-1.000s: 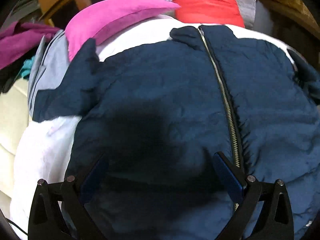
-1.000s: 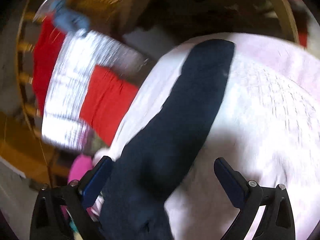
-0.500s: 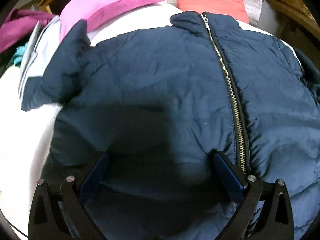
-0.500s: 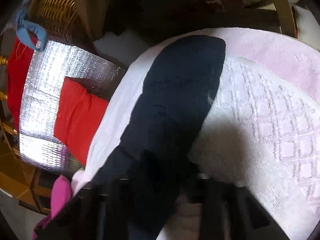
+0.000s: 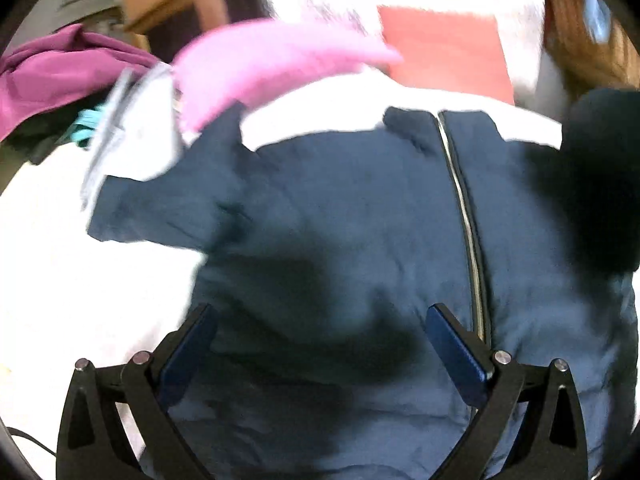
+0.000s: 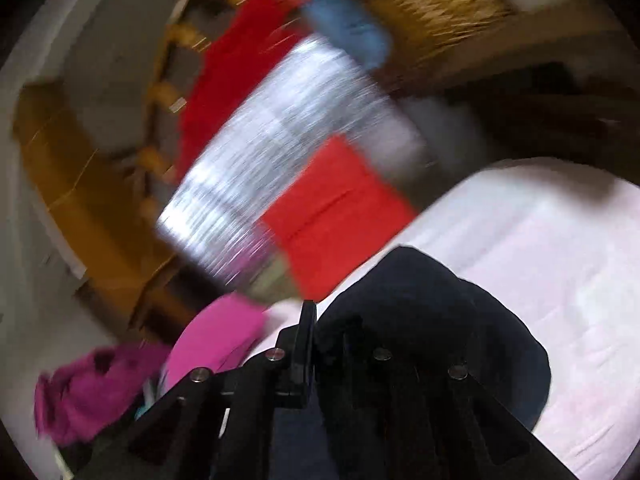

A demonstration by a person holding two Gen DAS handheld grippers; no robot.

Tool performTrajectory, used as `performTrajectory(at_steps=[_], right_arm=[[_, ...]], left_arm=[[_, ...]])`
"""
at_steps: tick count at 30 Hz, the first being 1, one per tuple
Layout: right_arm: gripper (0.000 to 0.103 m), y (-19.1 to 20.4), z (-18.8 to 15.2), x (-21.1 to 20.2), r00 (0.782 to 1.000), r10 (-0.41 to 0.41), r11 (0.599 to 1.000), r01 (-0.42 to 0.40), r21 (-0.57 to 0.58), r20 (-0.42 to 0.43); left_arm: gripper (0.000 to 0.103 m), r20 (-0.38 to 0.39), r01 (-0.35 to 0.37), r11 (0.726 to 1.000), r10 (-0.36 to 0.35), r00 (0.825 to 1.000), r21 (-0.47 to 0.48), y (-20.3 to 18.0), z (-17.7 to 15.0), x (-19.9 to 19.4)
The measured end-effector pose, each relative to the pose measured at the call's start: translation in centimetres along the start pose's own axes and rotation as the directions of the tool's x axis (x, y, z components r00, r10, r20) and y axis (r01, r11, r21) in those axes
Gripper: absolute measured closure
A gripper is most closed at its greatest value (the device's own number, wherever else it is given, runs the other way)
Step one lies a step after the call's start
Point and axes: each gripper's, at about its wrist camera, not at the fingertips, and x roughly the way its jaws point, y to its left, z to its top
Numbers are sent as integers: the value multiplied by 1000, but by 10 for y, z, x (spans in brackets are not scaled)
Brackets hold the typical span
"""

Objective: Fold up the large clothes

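A navy zip-up jacket [image 5: 360,208] lies front-up on a white bed cover [image 5: 80,280], its silver zipper [image 5: 464,208] running away from me. My left gripper [image 5: 320,314] hovers open above the jacket's lower front, nothing between its fingers. The jacket's left sleeve [image 5: 160,208] lies folded out to the side. My right gripper [image 6: 320,320] is shut on the other sleeve [image 6: 440,320] and holds it up off the pale cover [image 6: 560,260]. That raised sleeve [image 5: 600,168] shows as a dark mass at the right edge of the left wrist view.
A pink pillow [image 5: 280,64] and a red cushion [image 5: 444,48] lie beyond the collar, against a silver foil mat [image 6: 280,152]. A grey garment [image 5: 132,128] and a magenta cloth [image 5: 60,72] sit at the left. A wicker basket [image 6: 432,4] stands behind.
The right gripper closed on the sleeve, then lifted and rolled with it. The left gripper drew back and up a little, still open. The raised sleeve now appears at the right of the left wrist view.
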Motion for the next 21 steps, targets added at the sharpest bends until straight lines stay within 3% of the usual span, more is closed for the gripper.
performTrajectory(at_steps=[5, 8, 10, 12, 14, 16, 17, 19, 21], right_arm=[[90, 49, -72, 46, 979, 47, 997, -57, -48, -198], [87, 54, -119, 80, 936, 48, 999, -52, -3, -350], [73, 48, -140, 98, 894, 44, 999, -27, 44, -447], [38, 37, -168, 97, 850, 62, 994, -8, 105, -524], [29, 29, -181, 85, 830, 55, 990, 28, 140, -555], [29, 25, -183, 62, 831, 60, 988, 29, 151, -552], [29, 21, -177, 46, 843, 80, 985, 14, 170, -533], [28, 15, -170, 14, 879, 100, 981, -8, 195, -466], [24, 2, -157, -15, 921, 68, 980, 11, 199, -383]], left_arm=[[0, 23, -64, 994, 66, 998, -83, 36, 3, -7], [0, 7, -79, 988, 80, 997, -131, 57, 2, -5], [0, 2, -86, 984, 87, 996, -159, 70, 3, -2], [0, 7, -83, 979, 86, 996, -186, 78, 3, -1], [0, 22, -51, 977, 57, 998, -209, 83, 1, -6], [0, 29, -26, 976, 33, 999, -218, 83, 1, -7], [0, 35, -7, 975, 15, 999, -223, 81, 1, -10], [0, 50, 41, 970, -30, 998, -240, 76, 3, -12], [0, 62, 96, 965, -84, 995, -244, 63, 5, -14]])
